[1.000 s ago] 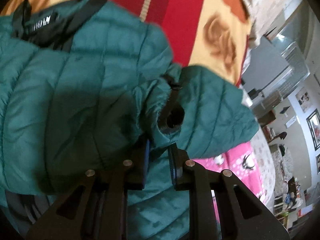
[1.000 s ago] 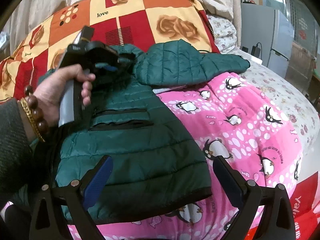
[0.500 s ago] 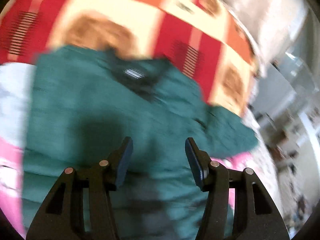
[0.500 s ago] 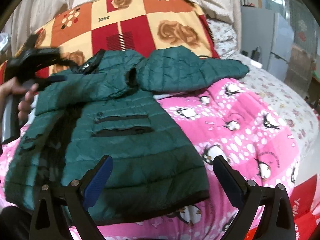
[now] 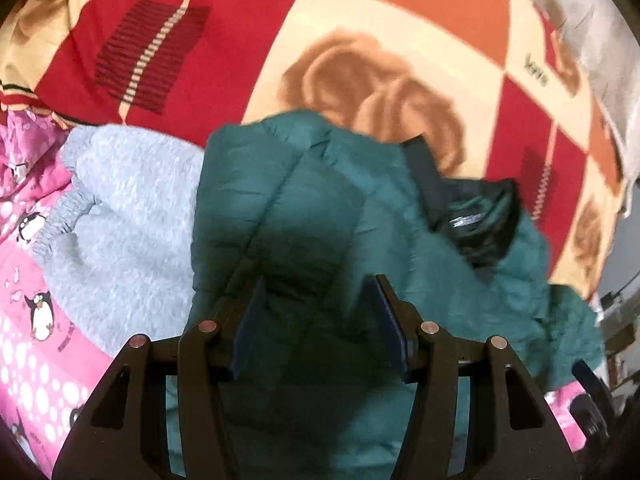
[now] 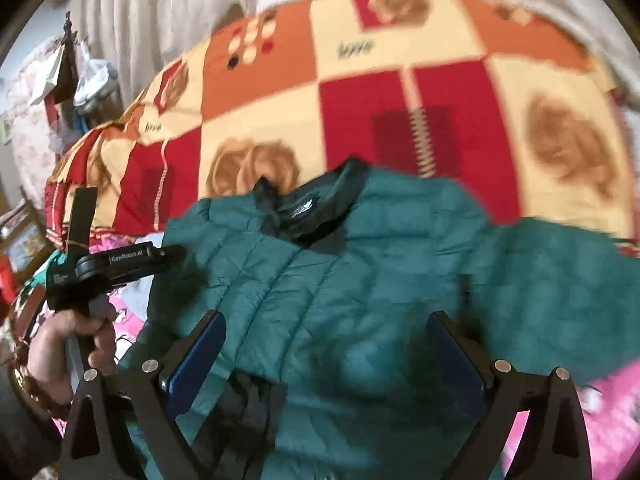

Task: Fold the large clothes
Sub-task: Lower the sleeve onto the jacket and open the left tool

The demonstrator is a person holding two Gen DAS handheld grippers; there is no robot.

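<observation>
Lying on the bed, the green quilted puffer jacket [image 6: 360, 288] is spread front-up, its black collar [image 6: 320, 208] toward the patchwork blanket and its body extending toward both cameras. In the right wrist view one sleeve [image 6: 560, 280] extends to the right across the blanket edge. In the left wrist view the collar [image 5: 472, 216] sits at upper right of the garment [image 5: 304, 240].

Left gripper [image 5: 318, 328]: jaws partly open, blue pads apart, nothing between them. The fingers hang above the jacket's chest panel; contact with the fabric cannot be determined. In the right wrist view the same tool [image 6: 120, 264] appears at the left edge, held by the person's left hand [image 6: 68, 344], beside the jacket's shoulder.

Right gripper [image 6: 326, 356]: jaws wide open, empty, positioned above the middle of the jacket. Motion blur prevents any reading of contact.

Surroundings: a grey knit garment [image 5: 120, 224] with an elastic cuff lies just beside the jacket on the left of the left wrist view. Both rest on a pink penguin-print sheet [image 5: 28, 320]. Behind the collar is the red, orange and cream patchwork blanket [image 6: 400, 92] with rose motifs, backed by a pale cover [image 6: 200, 0].
</observation>
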